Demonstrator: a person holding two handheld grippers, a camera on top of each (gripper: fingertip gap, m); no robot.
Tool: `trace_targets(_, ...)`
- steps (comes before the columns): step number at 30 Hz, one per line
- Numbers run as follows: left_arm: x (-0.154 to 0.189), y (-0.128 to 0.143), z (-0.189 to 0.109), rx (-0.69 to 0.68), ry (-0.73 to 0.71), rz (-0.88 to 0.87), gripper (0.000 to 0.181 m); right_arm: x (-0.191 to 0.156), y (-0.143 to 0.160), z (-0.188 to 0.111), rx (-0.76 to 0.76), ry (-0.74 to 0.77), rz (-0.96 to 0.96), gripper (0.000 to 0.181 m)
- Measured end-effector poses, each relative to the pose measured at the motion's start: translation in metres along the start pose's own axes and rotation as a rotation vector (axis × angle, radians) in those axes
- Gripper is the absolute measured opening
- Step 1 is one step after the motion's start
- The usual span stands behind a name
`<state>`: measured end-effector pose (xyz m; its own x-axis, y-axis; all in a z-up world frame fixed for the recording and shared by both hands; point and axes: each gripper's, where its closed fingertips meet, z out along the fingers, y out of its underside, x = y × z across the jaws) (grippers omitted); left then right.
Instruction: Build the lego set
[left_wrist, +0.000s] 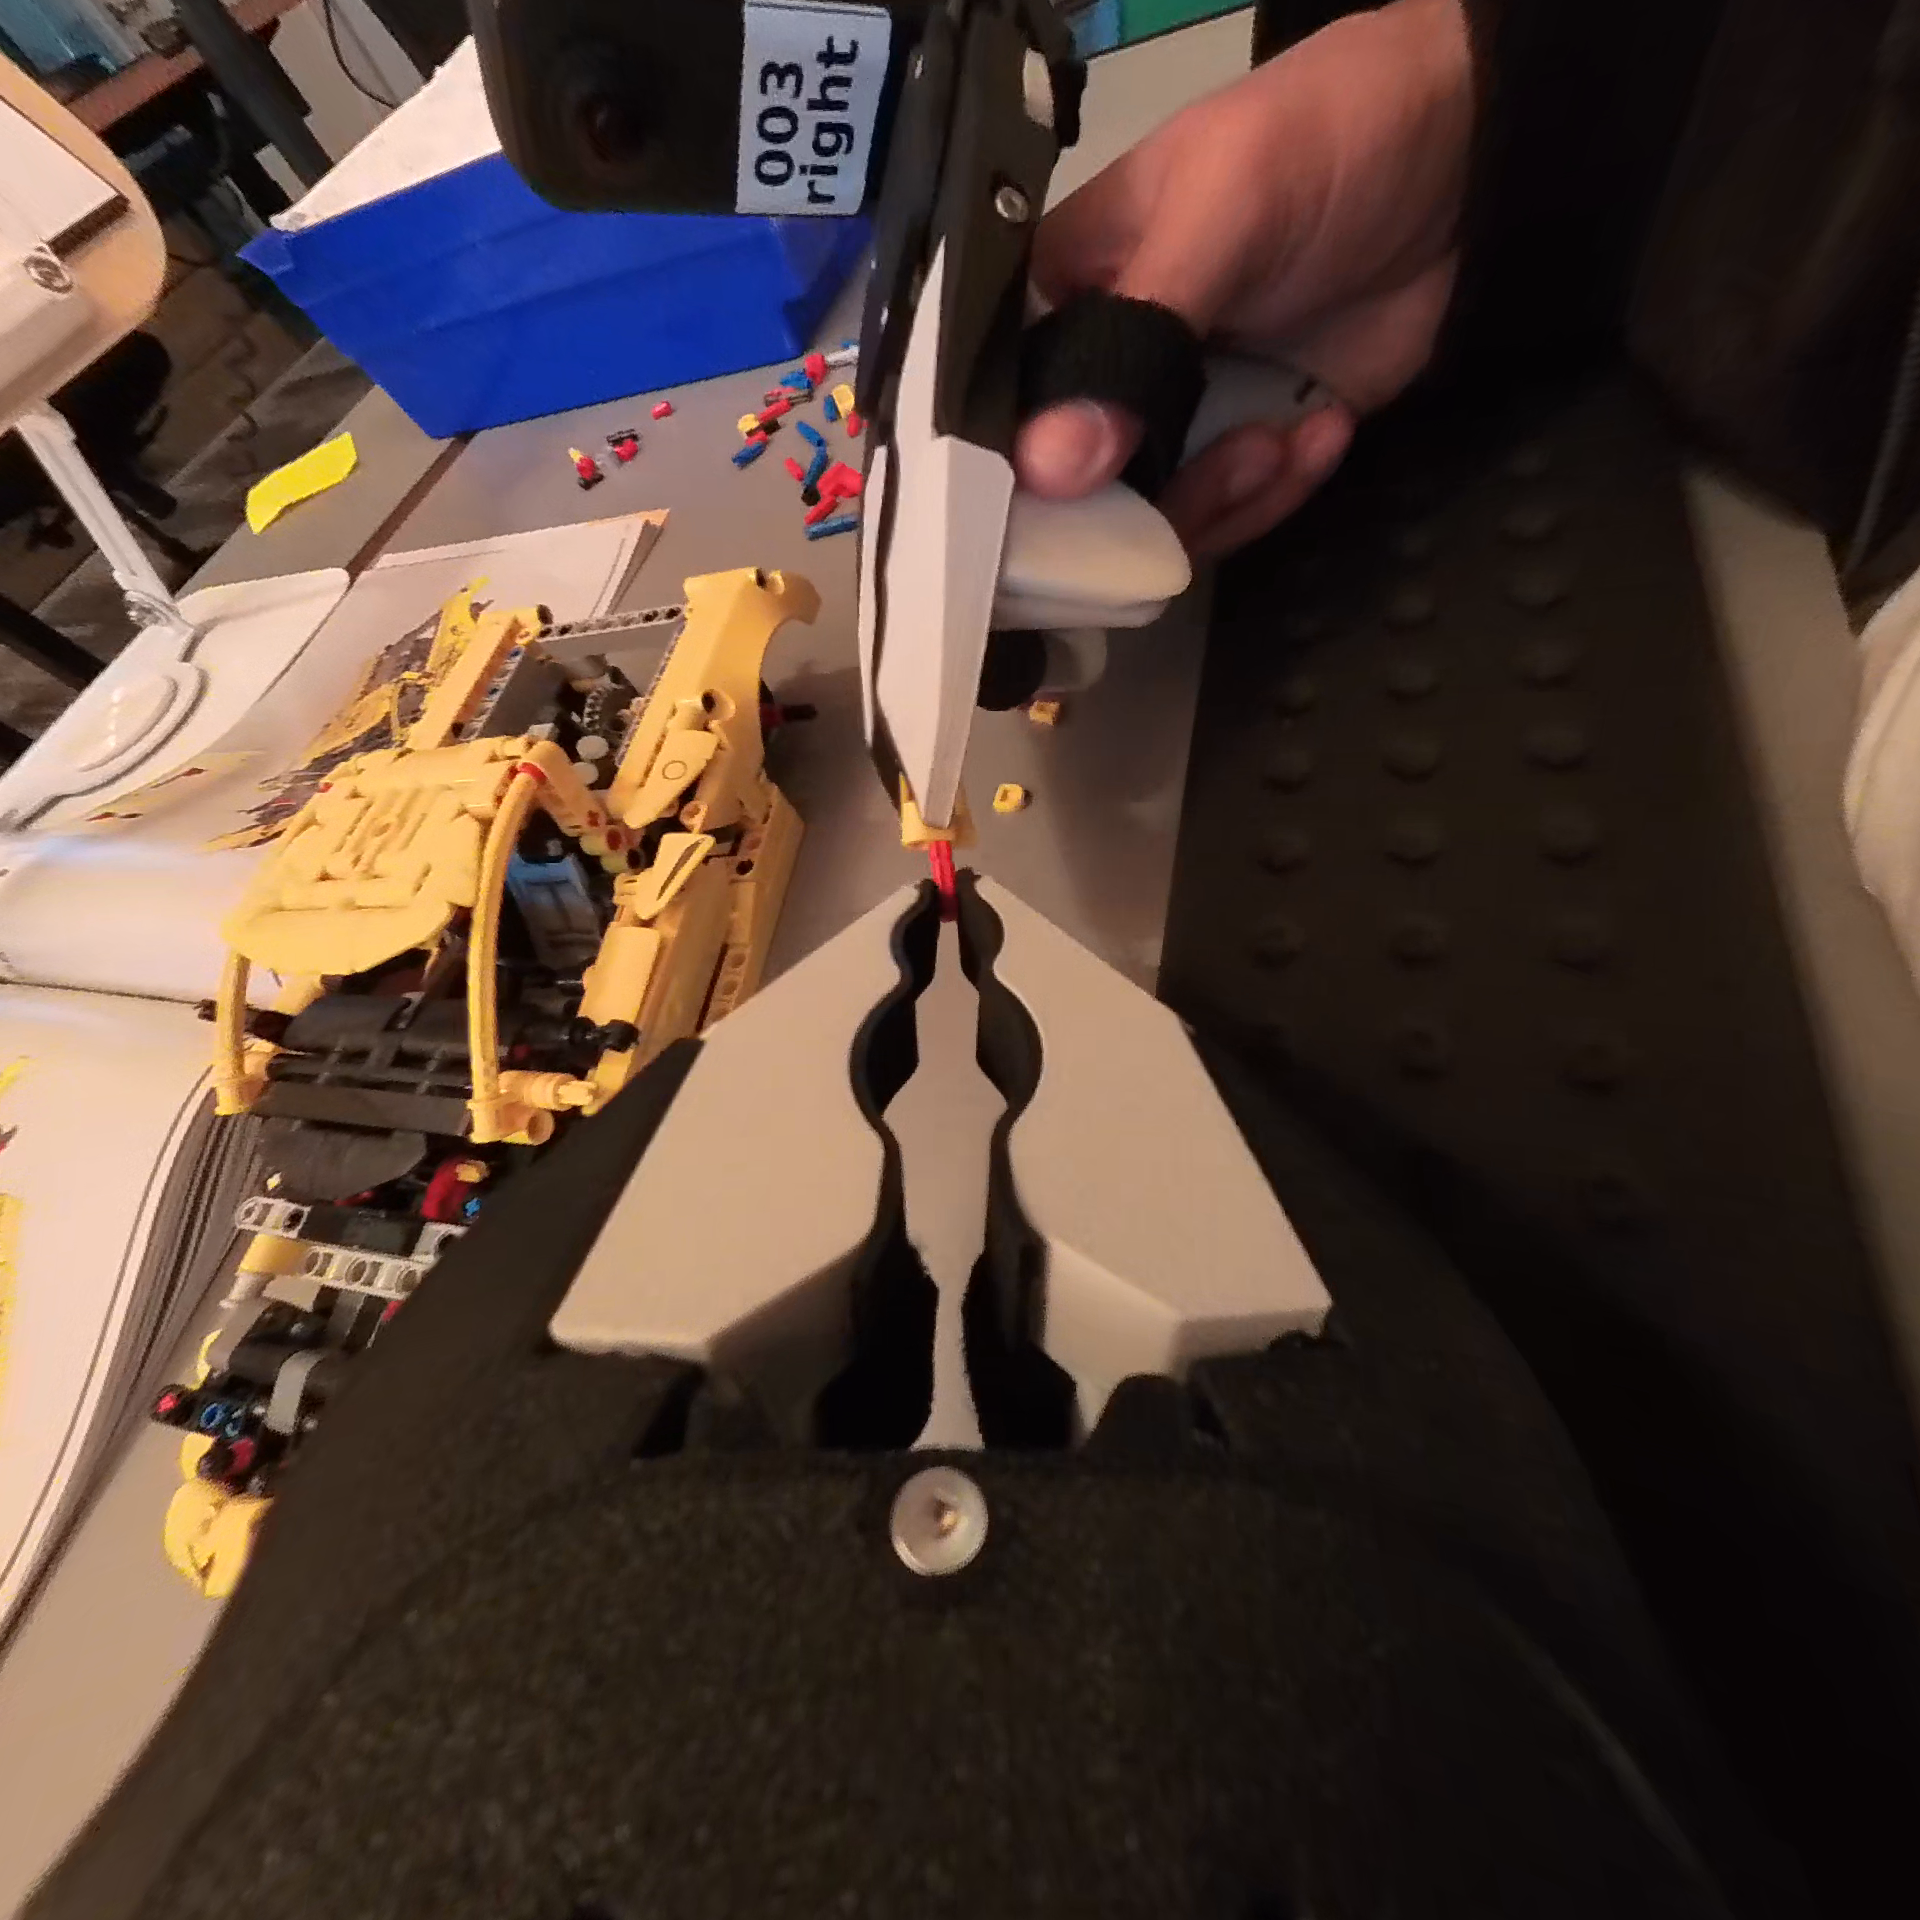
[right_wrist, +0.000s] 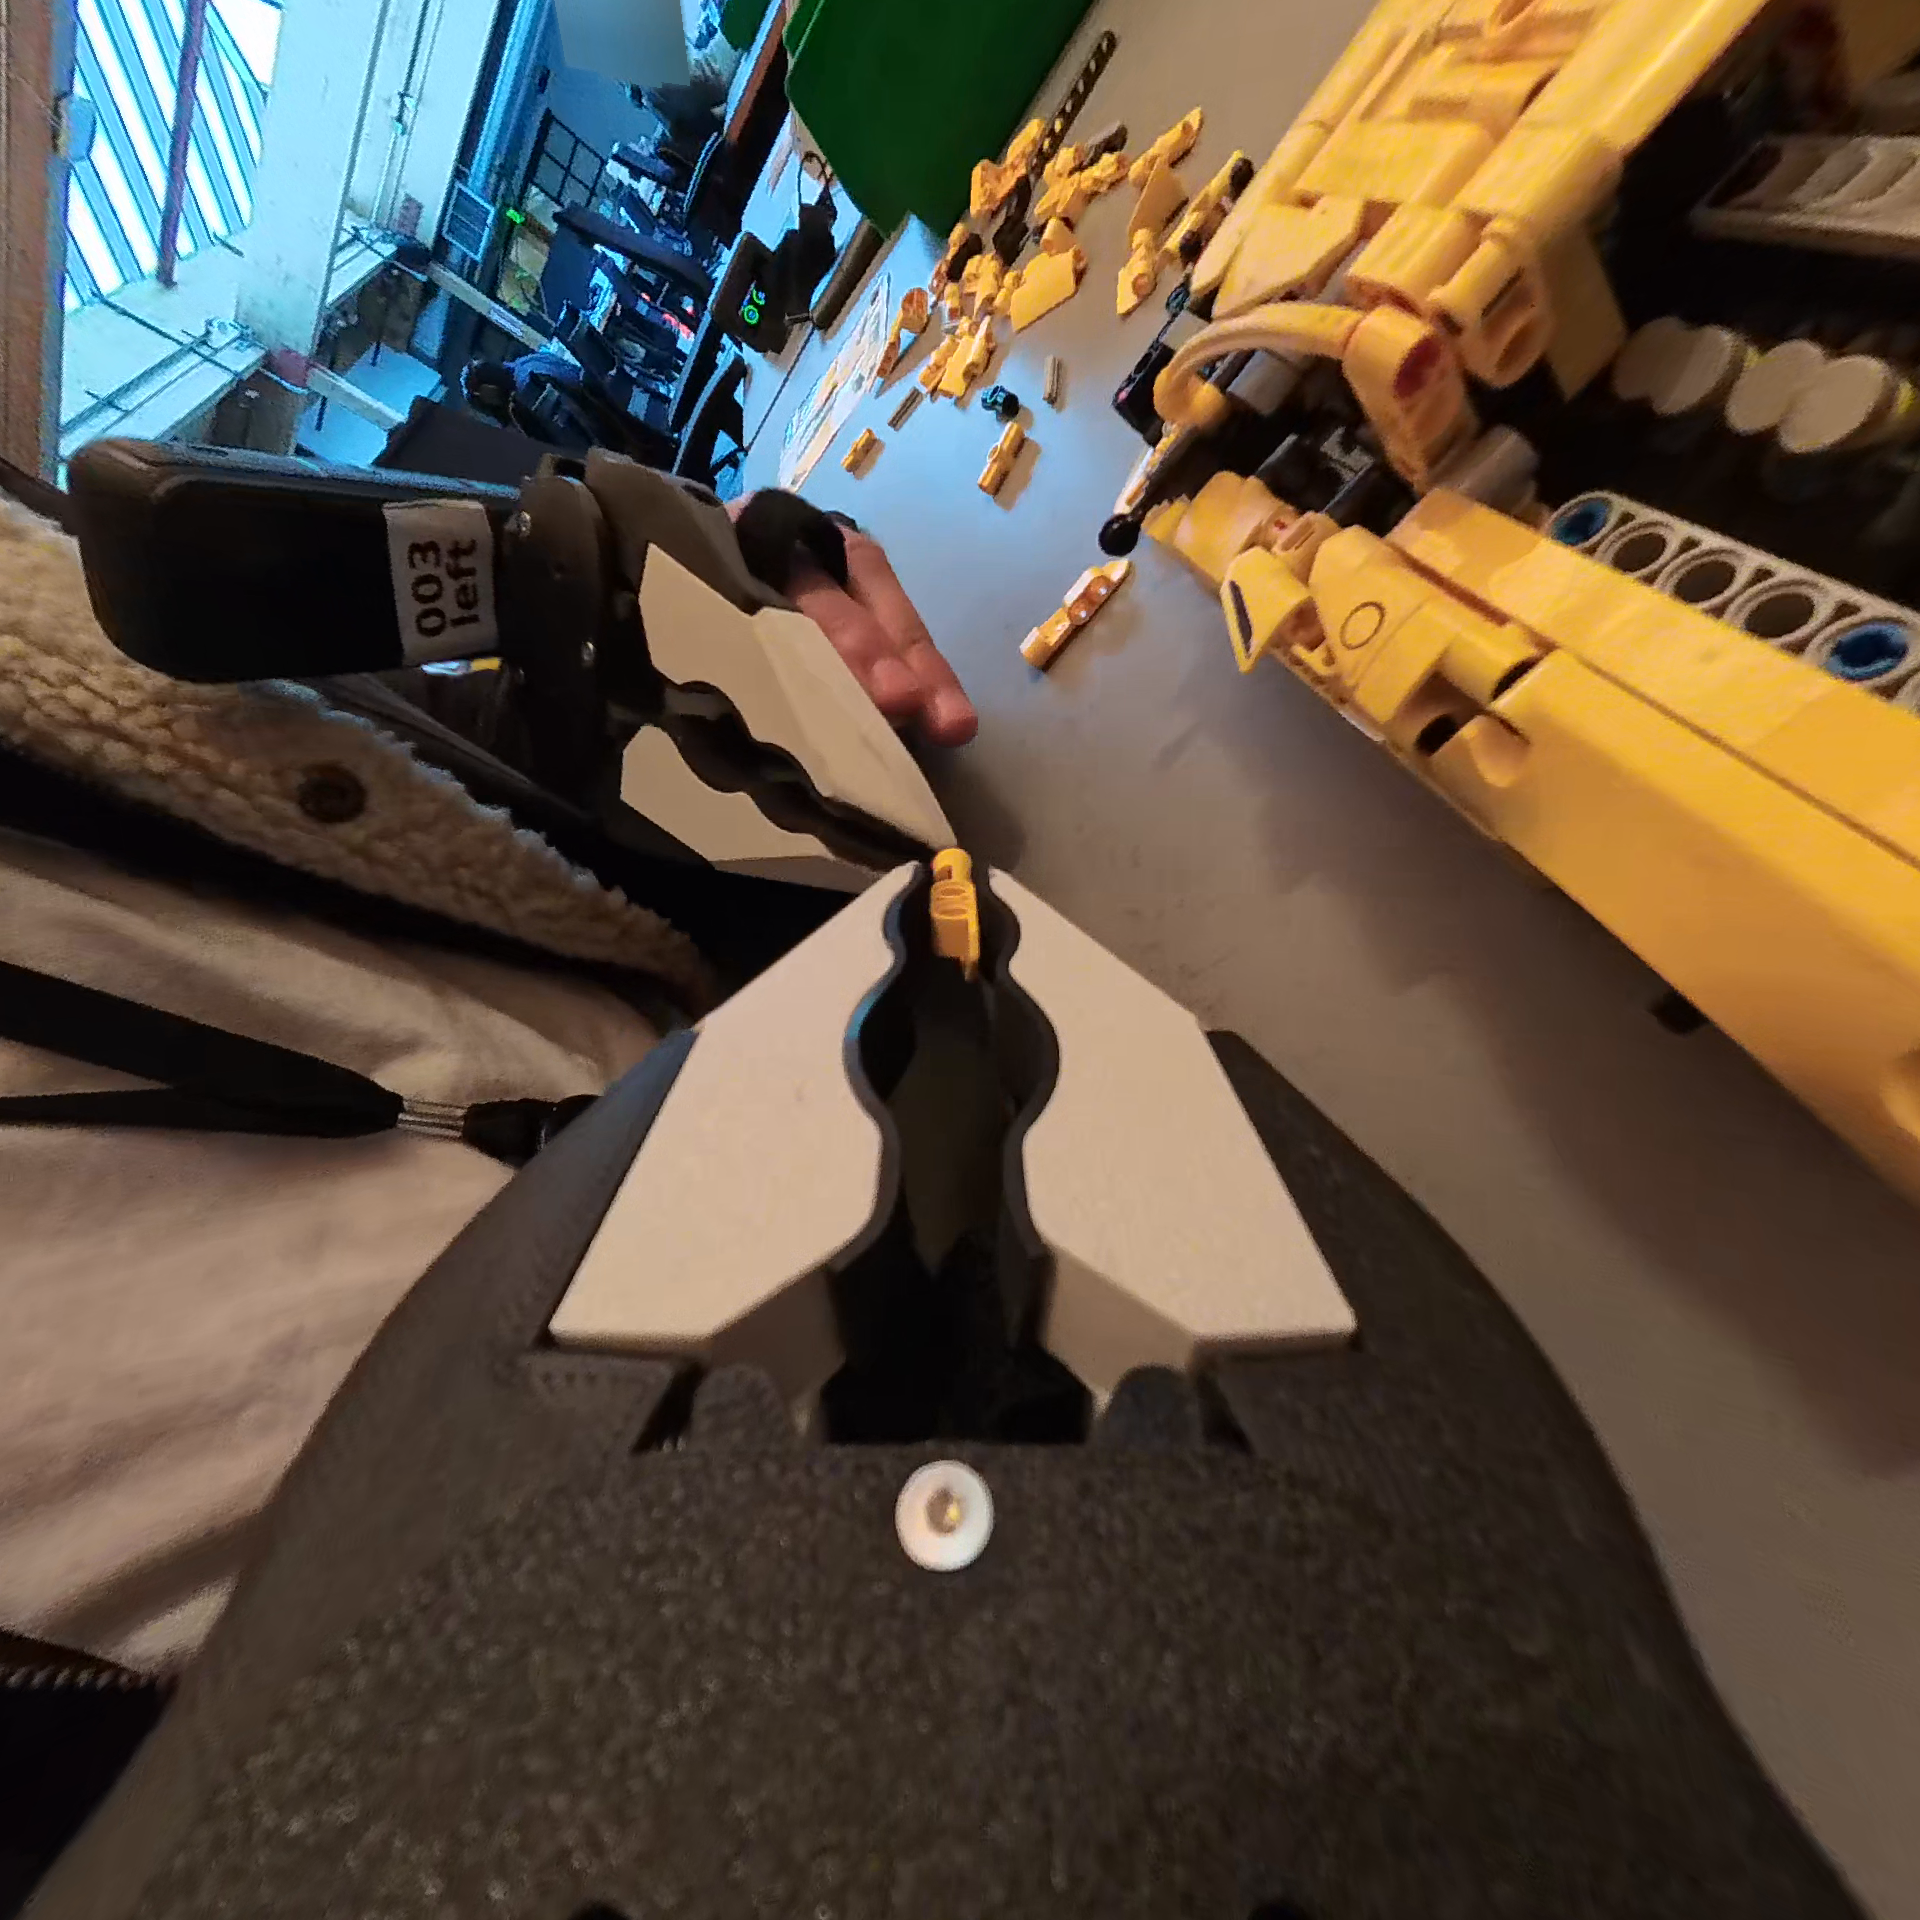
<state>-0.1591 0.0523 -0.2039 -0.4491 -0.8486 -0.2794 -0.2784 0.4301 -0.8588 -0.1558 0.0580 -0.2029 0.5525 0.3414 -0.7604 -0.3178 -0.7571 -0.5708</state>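
On a grey desk (left_wrist: 1091, 831), an open instruction booklet (left_wrist: 94, 1195) lies at far left, with a half-built yellow Lego car (left_wrist: 499, 914) resting partly across its pages. Behind the car sits a blue parts bin (left_wrist: 540, 301), and beside the bin a scatter of small red, blue and yellow loose pieces (left_wrist: 800, 447) dots the surface. At centre, the left tool (left_wrist: 943, 888) is clamped on a thin red axle (left_wrist: 943, 868), tips pressed together around it. Coming down from above, the right tool (left_wrist: 930, 805), held in a person's hand (left_wrist: 1247, 270), is closed on a small yellow connector (left_wrist: 935, 829) that meets the axle's upper end just above the desk. To the right a dark studded mat (left_wrist: 1455, 831) borders the desk. The right wrist view shows the yellow connector (right_wrist: 953, 909) pinched between that tool's tips, the car's side (right_wrist: 1558, 644) at right and more yellow pieces (right_wrist: 1039, 260) strewn beyond
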Motion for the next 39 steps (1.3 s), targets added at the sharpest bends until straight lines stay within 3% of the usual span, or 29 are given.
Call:
trace_targets(16, 0.01, 0.004, -0.001, -0.007, 0.11, -0.048, 0.003, -0.003, 0.012, 0.003, -0.098, -0.043, -0.019, 0.006)
trace_targets(24, 0.006, 0.0, -0.005, 0.018, 0.164, -0.102, 0.002, -0.007, 0.006, 0.005, -0.145, 0.021, -0.166, 0.006)
trace_targets(28, -0.035, -0.013, -0.02, -0.027, 0.16, 0.048, 0.003, -0.012, -0.038, 0.006, -0.201, 0.055, -0.301, 0.006)
trace_targets(32, -0.122, -0.042, -0.039, -0.103, 0.146, 0.213, 0.002, -0.016, -0.13, 0.002, -0.245, 0.119, -0.497, 0.006)
trace_targets(36, -0.197, -0.073, -0.056, -0.091, 0.167, 0.162, 0.003, -0.024, -0.214, -0.006, -0.241, 0.027, -0.536, 0.006)
trace_targets(39, -0.218, -0.075, -0.058, -0.074, 0.163, 0.088, 0.003, -0.019, -0.236, -0.005, -0.176, -0.042, -0.506, 0.006)
